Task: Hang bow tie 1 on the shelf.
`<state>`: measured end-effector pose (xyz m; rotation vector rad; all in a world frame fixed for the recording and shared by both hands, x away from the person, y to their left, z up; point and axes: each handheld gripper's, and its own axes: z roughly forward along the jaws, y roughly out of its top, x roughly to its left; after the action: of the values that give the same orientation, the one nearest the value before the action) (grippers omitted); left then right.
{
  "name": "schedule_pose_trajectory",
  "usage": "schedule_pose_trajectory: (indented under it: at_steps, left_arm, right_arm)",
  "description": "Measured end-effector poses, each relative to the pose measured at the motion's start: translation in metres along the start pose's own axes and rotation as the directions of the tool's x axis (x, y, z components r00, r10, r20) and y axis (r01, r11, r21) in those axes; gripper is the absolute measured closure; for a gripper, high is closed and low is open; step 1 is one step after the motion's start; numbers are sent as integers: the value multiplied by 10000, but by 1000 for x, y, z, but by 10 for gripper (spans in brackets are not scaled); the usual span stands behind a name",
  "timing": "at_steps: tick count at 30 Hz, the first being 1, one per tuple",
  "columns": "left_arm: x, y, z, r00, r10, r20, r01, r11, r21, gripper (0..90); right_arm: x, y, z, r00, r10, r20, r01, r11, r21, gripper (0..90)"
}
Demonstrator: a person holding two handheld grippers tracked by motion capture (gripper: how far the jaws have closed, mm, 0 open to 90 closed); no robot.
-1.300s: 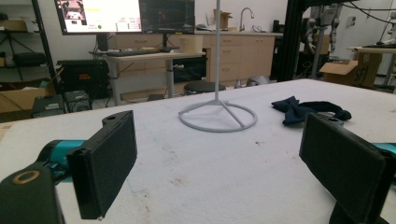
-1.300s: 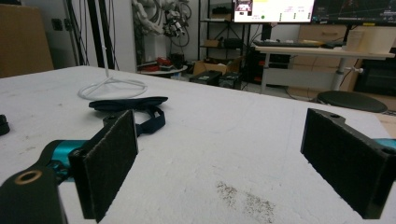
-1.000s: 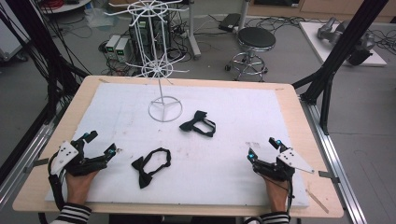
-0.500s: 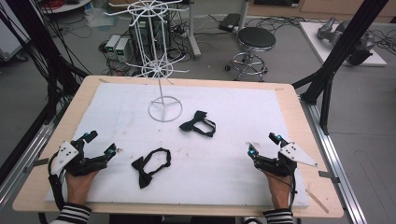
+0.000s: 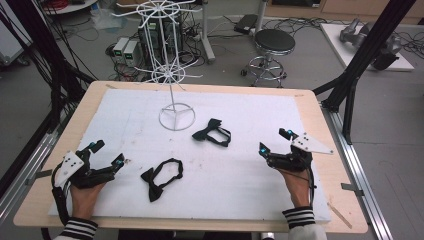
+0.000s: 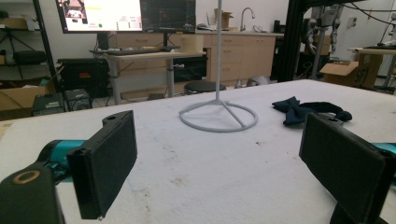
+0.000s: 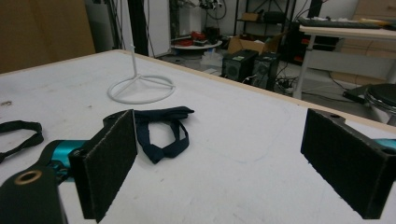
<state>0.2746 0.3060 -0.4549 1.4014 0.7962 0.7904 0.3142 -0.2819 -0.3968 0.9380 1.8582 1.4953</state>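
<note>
- Grippers: left gripper (image 5: 107, 153) and right gripper (image 5: 274, 141) are both gaping wide, holding nothing.
- Far bow tie (image 5: 212, 132) is lying between the right gripper and wire stand (image 5: 176, 116).
- Near bow tie (image 5: 161, 178) is lying beside the left gripper on the counter (image 5: 240, 175).

No legible text, label or number on anything here.

A grey floor (image 5: 300, 60) strewn with cables (image 5: 305, 22) lies beyond the counter (image 5: 320, 110). A black round stool (image 5: 271, 42) stands there. Wooden cabinets (image 6: 233, 51) line the far wall.
</note>
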Motion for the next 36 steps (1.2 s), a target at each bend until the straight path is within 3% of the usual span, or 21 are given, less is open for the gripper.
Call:
schedule_pose_trajectory:
  at_steps: [8, 20, 36]
  left_arm:
    - [1, 0, 0, 10000, 0, 9, 0, 10000, 44, 118]
    - [1, 0, 0, 10000, -26, 33, 26, 10000, 60, 119]
    - [1, 0, 0, 10000, -55, 31, 55, 10000, 30, 119]
  right_arm:
    - [-5, 16, 23, 9995, -144, -275, 156, 9990, 422, 104]
    - [-8, 29, 41, 9972, -265, -700, 323, 9960, 828, 104]
    - [-10, 53, 88, 9814, -1122, -1555, 1370, 9776, 1597, 104]
